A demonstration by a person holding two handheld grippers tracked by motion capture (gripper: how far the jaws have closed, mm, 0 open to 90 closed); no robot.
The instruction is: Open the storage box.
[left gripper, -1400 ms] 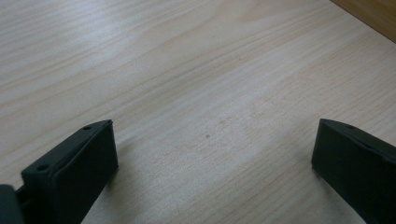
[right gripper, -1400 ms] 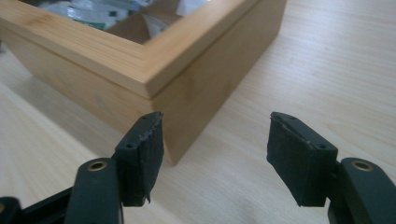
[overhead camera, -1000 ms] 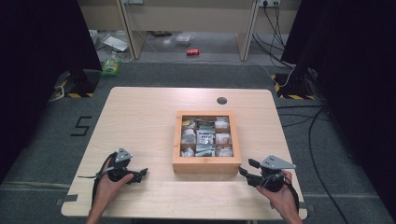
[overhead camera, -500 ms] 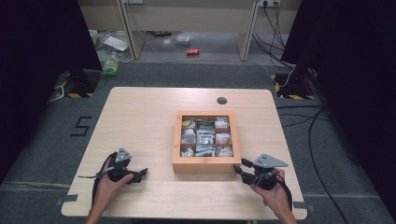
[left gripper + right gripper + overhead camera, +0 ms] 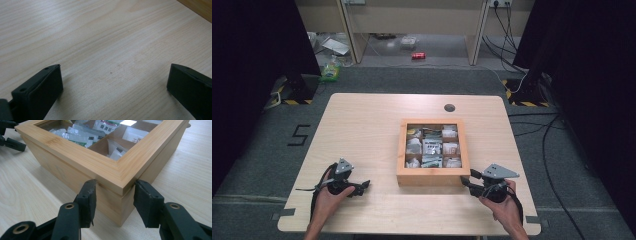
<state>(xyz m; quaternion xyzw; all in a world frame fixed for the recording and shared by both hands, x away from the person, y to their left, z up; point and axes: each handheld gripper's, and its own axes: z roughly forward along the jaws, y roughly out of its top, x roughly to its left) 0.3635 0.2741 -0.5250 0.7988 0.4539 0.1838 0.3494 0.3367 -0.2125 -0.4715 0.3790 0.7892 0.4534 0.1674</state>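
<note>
One wooden box [image 5: 432,176], nine compartments, two grippers [image 5: 469,181]

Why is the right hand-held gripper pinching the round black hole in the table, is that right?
Not quite. The right hand-held gripper is at a near corner of the wooden box, one jaw on each side of the lid's edge, as the right gripper view shows. The round black hole lies beyond the box in the high view.

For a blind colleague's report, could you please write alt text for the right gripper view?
The right gripper straddles the near corner of a wooden box, one black jaw at each side of the corner, just under its glass-paned lid. Small packets lie in the compartments inside, and the box stands on a pale wooden table.
</note>
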